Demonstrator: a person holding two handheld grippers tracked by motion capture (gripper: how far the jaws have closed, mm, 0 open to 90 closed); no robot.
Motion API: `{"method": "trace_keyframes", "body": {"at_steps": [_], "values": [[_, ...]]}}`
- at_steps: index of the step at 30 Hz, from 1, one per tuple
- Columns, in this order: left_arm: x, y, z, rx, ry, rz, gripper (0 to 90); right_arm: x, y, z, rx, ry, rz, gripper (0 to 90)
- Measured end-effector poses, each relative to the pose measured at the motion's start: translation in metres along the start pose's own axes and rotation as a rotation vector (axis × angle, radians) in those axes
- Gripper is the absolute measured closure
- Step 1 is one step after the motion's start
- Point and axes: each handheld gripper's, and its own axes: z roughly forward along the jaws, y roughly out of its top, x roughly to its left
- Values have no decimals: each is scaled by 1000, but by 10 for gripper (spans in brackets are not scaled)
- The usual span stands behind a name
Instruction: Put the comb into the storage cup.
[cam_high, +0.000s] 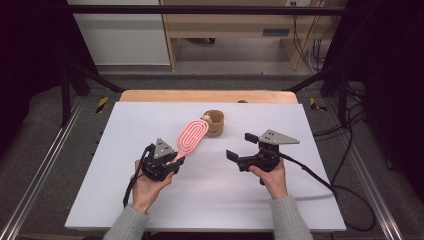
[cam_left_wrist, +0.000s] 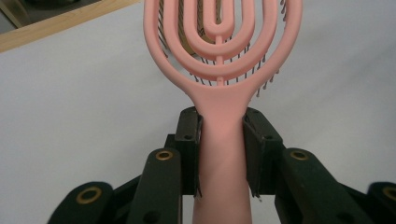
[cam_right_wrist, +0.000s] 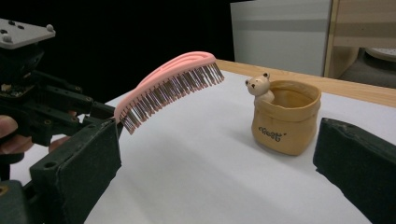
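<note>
At the left of the high view, the left gripper (cam_high: 176, 158) is held in the person's left hand (cam_high: 145, 187) above the white tabletop (cam_high: 125, 130). A pink hairbrush (cam_high: 192, 136) is pinched by its handle between the jaws; in the left gripper view the two pads are seen pressed against either side of the handle (cam_left_wrist: 222, 154). The brush is carried clear of the tabletop, its oval head slanted up and away from the hand, bristles turned downward as seen in the right gripper view. Just beyond the brush head, a small tan pot (cam_high: 215, 122) with a bear figure (cam_right_wrist: 259, 87) at its rim is stood upright on the tabletop. Further right, the right gripper (cam_high: 240, 147) is held in the right hand (cam_high: 272, 177), its jaws spread wide with nothing between them, pointed toward the pot.
</note>
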Motion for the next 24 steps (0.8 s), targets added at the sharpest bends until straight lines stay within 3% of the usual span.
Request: {"method": "trace_keyframes", "body": {"at_steps": [16, 24], "values": [[-8, -13, 4, -75, 11, -45, 692, 7, 1, 14, 10, 14, 27, 15], [-13, -18, 6, -111, 10, -60, 692, 9, 0, 19, 3, 17, 73, 17]]}}
